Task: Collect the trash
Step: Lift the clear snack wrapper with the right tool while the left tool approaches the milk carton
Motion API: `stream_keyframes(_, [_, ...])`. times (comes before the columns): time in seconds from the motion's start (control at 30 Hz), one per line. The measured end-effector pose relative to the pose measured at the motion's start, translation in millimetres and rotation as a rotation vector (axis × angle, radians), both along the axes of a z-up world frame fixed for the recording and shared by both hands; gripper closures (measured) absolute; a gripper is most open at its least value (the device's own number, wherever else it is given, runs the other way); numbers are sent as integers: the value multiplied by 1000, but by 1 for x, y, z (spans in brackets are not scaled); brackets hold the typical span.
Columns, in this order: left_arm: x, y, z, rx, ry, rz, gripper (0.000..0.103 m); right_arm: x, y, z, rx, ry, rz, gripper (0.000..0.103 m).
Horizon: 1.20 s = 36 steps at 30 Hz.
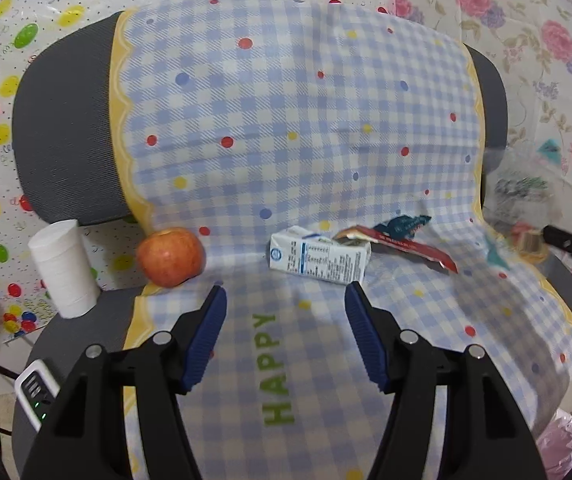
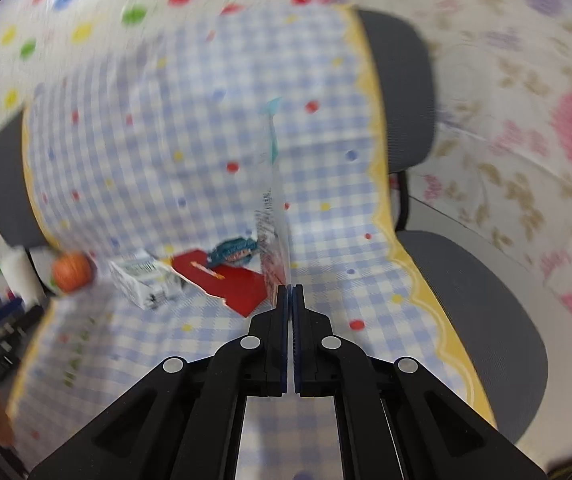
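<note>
Right gripper (image 2: 290,289) is clamped on a clear wrapper (image 2: 273,216), while left gripper (image 1: 286,300) stands apart near the milk carton (image 1: 320,255).

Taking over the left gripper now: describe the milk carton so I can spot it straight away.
Find the grey chair draped in a blue checked cloth printed HAPPY. Where seat meets backrest lies a row of things; the milk carton is mid-row, on its side, just beyond the open left gripper. It is the only white box with a printed table, between the apple and the red wrapper.
</note>
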State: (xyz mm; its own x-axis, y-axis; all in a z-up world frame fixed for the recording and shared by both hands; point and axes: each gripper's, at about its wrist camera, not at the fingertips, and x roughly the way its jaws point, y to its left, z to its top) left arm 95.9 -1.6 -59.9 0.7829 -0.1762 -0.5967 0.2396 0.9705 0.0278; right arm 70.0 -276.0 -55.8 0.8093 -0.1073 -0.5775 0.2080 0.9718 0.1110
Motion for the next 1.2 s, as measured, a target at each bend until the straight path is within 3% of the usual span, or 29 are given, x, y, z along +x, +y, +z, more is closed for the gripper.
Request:
stream_keyframes(0.2, [-1,-10,-3,27,-1,-6,34,-33,-13,-5,99,-24,-28,101])
stream_keyframes(0.37, [16,-41,-15,49,27,-40,34,-34,-21,-14,102,4,-51,101])
stream_keyframes(0.63, [60,-75,-34,70,77,-62,34,-1,-29,-20,110,23,-30,100])
stream_keyframes(0.8, [92,-85,-47,133,128,-69,35,21,-26,-21,132,28,3,100])
stream_keyframes(0.9, [101,-81,-58,155,168,-60,36,26,-21,-21,126,38,21,100])
stream_keyframes(1.0, [102,-63,-61,113,194,-57,36,26,-18,-19,123,33,25,100])
stream_keyframes(1.2, [92,-16,-48,99,157,53,40,28,-10,-18,115,31,45,100])
